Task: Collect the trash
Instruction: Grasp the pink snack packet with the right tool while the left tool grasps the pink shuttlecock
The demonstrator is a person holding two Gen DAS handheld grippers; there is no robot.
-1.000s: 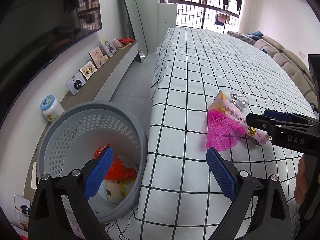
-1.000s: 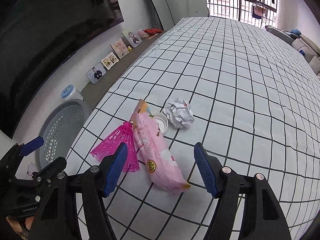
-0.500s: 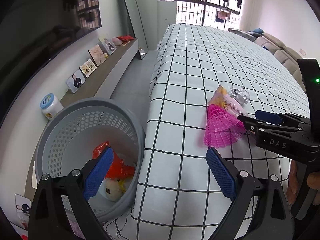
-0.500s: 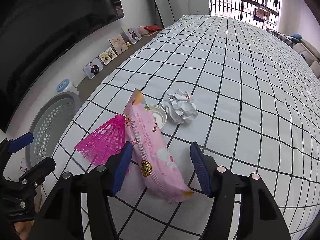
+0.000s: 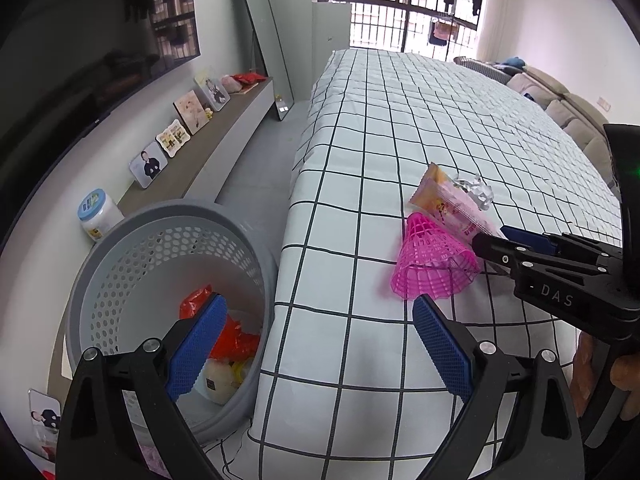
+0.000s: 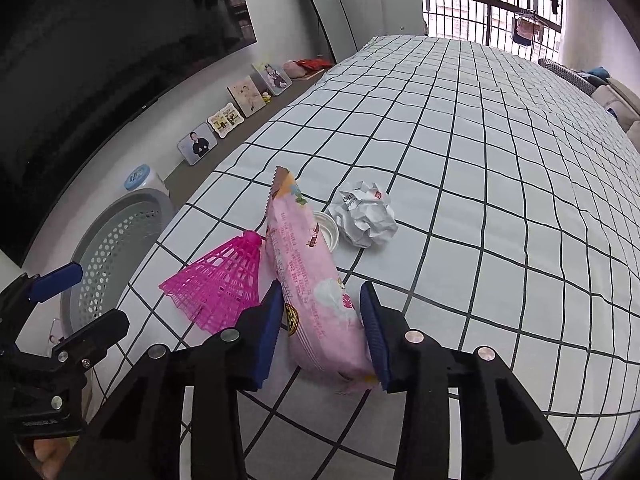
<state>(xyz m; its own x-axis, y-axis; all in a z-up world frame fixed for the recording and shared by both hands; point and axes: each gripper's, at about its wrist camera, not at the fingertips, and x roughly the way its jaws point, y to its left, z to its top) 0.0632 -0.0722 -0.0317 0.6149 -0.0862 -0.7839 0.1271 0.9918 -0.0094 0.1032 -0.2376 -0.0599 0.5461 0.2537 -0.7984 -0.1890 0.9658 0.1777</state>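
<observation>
right gripper just closing, pads pinching pink snack packet lying on checked bedsheet beside pink shuttlecock. left gripper spread wide, empty, over grey basket edge.

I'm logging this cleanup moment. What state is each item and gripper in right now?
Right gripper: jaws just closing, pads against the pink snack wrapper.
Left gripper: open, holding nothing.
Pink snack wrapper: lying on the bed.
Pink shuttlecock: on its side, untouched.
Crumpled paper: loose on bed.
Basket: upright, partly filled.
</observation>
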